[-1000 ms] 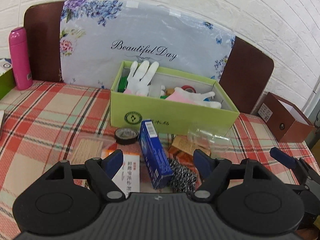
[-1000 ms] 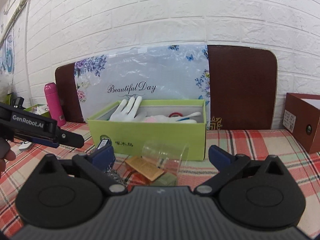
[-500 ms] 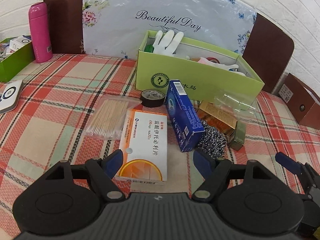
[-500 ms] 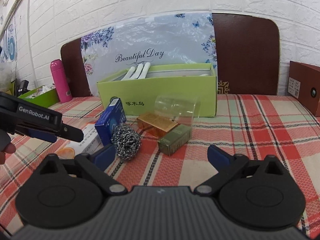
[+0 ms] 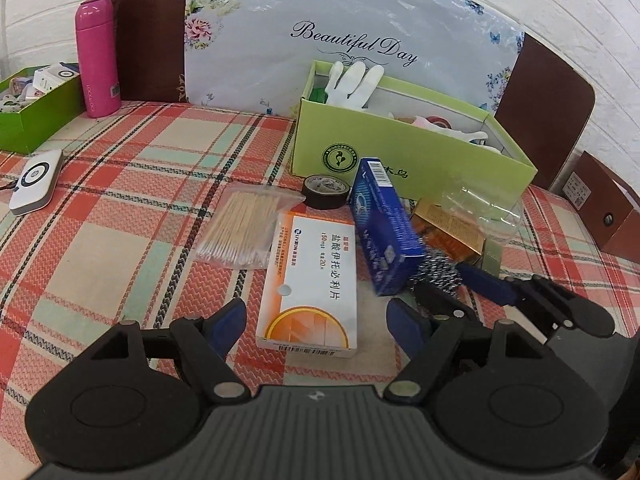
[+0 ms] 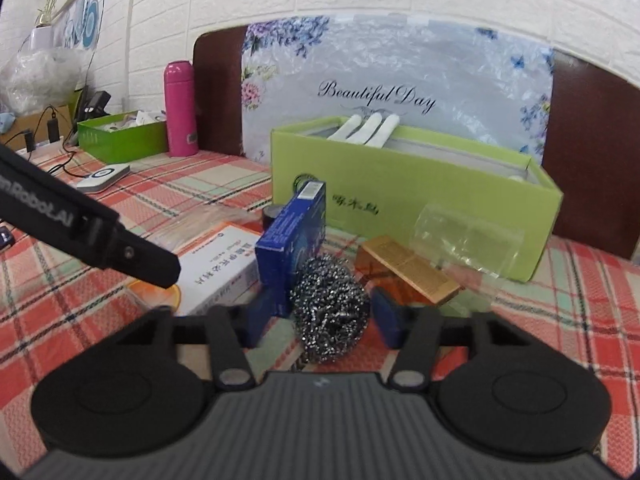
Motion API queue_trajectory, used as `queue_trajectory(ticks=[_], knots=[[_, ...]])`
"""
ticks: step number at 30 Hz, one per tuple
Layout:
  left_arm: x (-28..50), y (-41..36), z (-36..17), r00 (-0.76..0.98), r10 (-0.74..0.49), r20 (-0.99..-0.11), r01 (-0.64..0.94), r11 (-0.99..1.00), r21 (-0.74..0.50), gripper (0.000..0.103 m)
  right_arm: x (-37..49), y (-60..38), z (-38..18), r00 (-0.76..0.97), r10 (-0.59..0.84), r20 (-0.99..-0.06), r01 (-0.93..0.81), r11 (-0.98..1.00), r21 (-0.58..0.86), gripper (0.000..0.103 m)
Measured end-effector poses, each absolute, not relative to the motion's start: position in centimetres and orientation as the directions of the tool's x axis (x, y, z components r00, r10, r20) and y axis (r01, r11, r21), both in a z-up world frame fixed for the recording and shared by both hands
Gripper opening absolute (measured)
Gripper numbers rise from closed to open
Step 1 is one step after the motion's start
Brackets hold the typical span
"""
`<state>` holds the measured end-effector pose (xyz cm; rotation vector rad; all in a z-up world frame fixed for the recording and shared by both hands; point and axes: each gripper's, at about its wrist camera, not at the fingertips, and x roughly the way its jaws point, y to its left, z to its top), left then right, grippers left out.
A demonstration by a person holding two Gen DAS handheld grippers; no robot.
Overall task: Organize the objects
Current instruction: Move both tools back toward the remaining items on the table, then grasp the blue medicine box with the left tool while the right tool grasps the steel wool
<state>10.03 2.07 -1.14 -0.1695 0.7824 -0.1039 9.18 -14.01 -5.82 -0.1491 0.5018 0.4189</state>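
Note:
Loose items lie in front of a light green box holding white gloves. A white and orange medicine box lies between the open jaws of my left gripper. A blue box, a black tape roll, a bag of cotton swabs and a clear cup lie around it. My right gripper is open, its fingers on either side of a steel wool scourer. The blue box stands just left of the scourer.
A pink bottle and a dark green tray stand at the back left, with a white device near them. A brown box stands at the right. A gold box lies behind the scourer.
Both grippers have come down and forward toward the pile. My right gripper now has the steel wool scourer between its fingers. My left gripper is now over the medicine box.

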Motion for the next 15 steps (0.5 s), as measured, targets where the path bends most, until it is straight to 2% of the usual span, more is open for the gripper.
queue_trajectory(ticks=[3,5,8,11,12,13,14,15], knots=[[10.9,1.3,-0.6,0.716,-0.187,-0.672,0.057,0.976,-0.210,0.080,8.4,-15.0,-5.5,0.789,0.368,-0.493,-0.421,0.907,0.004,0.022],[12.0,0.3,-0.4,0.720,-0.215,-0.660,0.080,0.970,-0.229,0.080,7.7,-15.5,-5.3,0.792,0.363,-0.491,-0.408,0.913,0.017,0.011],[14.3,-1.1,-0.5,0.716,-0.250,-0.651,0.104,0.961,-0.255,0.080,6.8,-16.6,-5.1,0.787,0.377,-0.489,-0.400,0.914,0.062,0.011],[16.8,-2.3,-1.2,0.704,-0.218,-0.676,0.098,0.972,-0.212,0.080,6.5,-16.8,-5.0,0.794,0.366,-0.486,-0.392,0.918,0.050,0.012],[17.5,-2.4,-1.5,0.695,-0.210,-0.687,0.092,0.974,-0.205,0.076,6.5,-16.8,-4.9,0.799,0.363,-0.480,-0.390,0.920,0.045,0.014],[18.0,-2.3,-1.7,0.687,-0.209,-0.696,0.081,0.974,-0.212,0.072,6.6,-16.7,-4.9,0.803,0.360,-0.475,-0.389,0.920,0.040,0.026],[18.3,-2.0,-1.8,0.681,-0.219,-0.698,0.076,0.970,-0.230,0.065,6.7,-16.5,-4.8,0.808,0.358,-0.468,-0.389,0.921,0.033,0.047],[18.5,-1.6,-2.0,0.675,-0.234,-0.700,0.074,0.965,-0.251,0.060,6.9,-16.1,-4.8,0.816,0.351,-0.460,-0.387,0.922,0.017,0.057]])
